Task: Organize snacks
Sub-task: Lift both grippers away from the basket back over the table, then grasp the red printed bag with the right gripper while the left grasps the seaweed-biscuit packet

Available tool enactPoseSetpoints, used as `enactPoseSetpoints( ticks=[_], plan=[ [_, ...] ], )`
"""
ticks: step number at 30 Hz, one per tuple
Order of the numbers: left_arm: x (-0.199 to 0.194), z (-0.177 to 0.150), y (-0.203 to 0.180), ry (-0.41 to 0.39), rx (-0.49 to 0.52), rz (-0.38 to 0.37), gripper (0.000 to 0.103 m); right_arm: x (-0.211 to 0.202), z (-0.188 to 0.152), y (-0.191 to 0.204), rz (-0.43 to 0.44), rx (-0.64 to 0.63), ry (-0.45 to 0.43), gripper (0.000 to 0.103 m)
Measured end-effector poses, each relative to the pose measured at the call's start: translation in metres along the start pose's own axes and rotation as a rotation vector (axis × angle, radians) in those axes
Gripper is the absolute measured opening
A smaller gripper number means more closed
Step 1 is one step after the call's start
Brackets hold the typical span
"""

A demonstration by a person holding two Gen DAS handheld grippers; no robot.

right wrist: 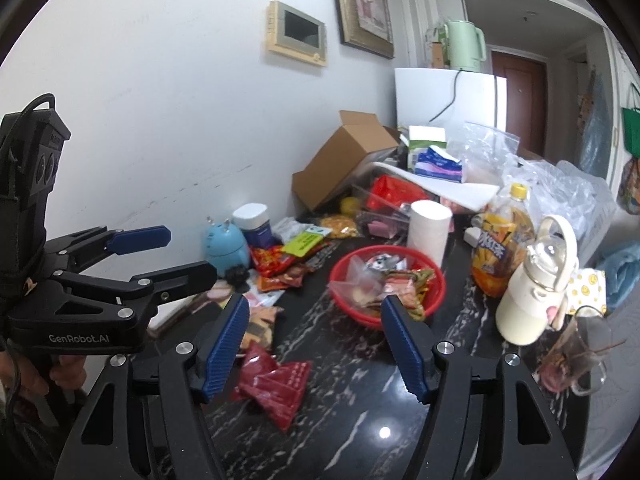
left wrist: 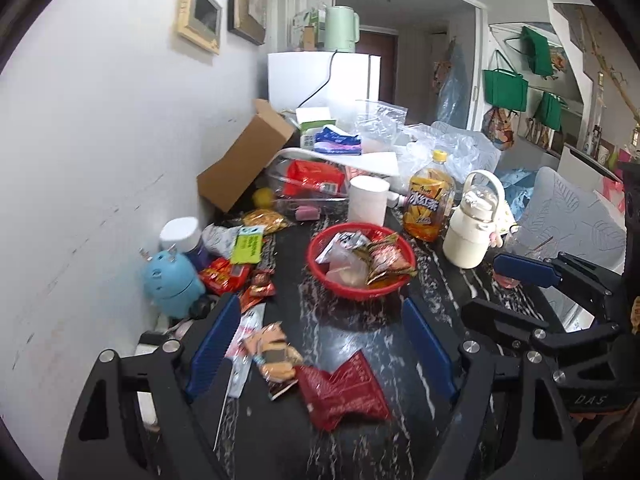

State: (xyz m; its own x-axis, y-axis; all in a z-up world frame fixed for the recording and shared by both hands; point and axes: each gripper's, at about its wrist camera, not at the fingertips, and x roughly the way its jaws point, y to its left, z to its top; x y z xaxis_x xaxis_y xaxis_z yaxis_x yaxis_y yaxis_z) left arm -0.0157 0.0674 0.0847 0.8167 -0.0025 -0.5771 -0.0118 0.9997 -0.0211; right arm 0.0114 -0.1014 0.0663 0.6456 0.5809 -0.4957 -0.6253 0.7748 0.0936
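A: Where do the snacks sit?
B: Several lie in the red basket point(left wrist: 318, 268) on the dark bench point(left wrist: 352, 332); a dark red packet point(left wrist: 340, 396) lies nearer, under the left claw point(left wrist: 320, 350), and more are strewn by the wall.
A: And the claws?
B: The left claw gapes wide, empty. The right claw point(right wrist: 316, 346) is spread too, nothing between its pads, above the bench.
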Motion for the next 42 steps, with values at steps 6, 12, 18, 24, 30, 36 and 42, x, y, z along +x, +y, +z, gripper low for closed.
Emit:
enactPoseSetpoints(
  ticks=[6, 12, 18, 24, 30, 36, 42],
  plan=[
    [-0.006, -0.022, 0.014, 0.023, -0.041, 0.009, 0.082, 0.01, -0.014, 0.017, 0.051, -0.001, 0.041, 0.069],
    [-0.001, -0.043, 0.029, 0.059, -0.08, 0.032, 0.082, 0.026, -0.028, 0.032, 0.076, -0.012, 0.09, 0.073],
    [0.012, -0.065, 0.045, 0.105, -0.122, 0.053, 0.082, 0.046, -0.044, 0.042, 0.084, -0.021, 0.142, 0.079],
    [0.03, -0.087, 0.059, 0.162, -0.158, 0.036, 0.082, 0.074, -0.063, 0.041, 0.107, 0.024, 0.229, 0.082],
    [0.051, -0.108, 0.068, 0.223, -0.18, 0.018, 0.082, 0.104, -0.081, 0.037, 0.093, 0.054, 0.313, 0.085],
    [0.069, -0.113, 0.08, 0.243, -0.188, 0.009, 0.082, 0.125, -0.081, 0.041, 0.068, 0.021, 0.341, 0.103],
    [0.081, -0.11, 0.098, 0.241, -0.211, 0.029, 0.082, 0.154, -0.08, 0.043, 0.042, 0.009, 0.387, 0.103]
  ],
)
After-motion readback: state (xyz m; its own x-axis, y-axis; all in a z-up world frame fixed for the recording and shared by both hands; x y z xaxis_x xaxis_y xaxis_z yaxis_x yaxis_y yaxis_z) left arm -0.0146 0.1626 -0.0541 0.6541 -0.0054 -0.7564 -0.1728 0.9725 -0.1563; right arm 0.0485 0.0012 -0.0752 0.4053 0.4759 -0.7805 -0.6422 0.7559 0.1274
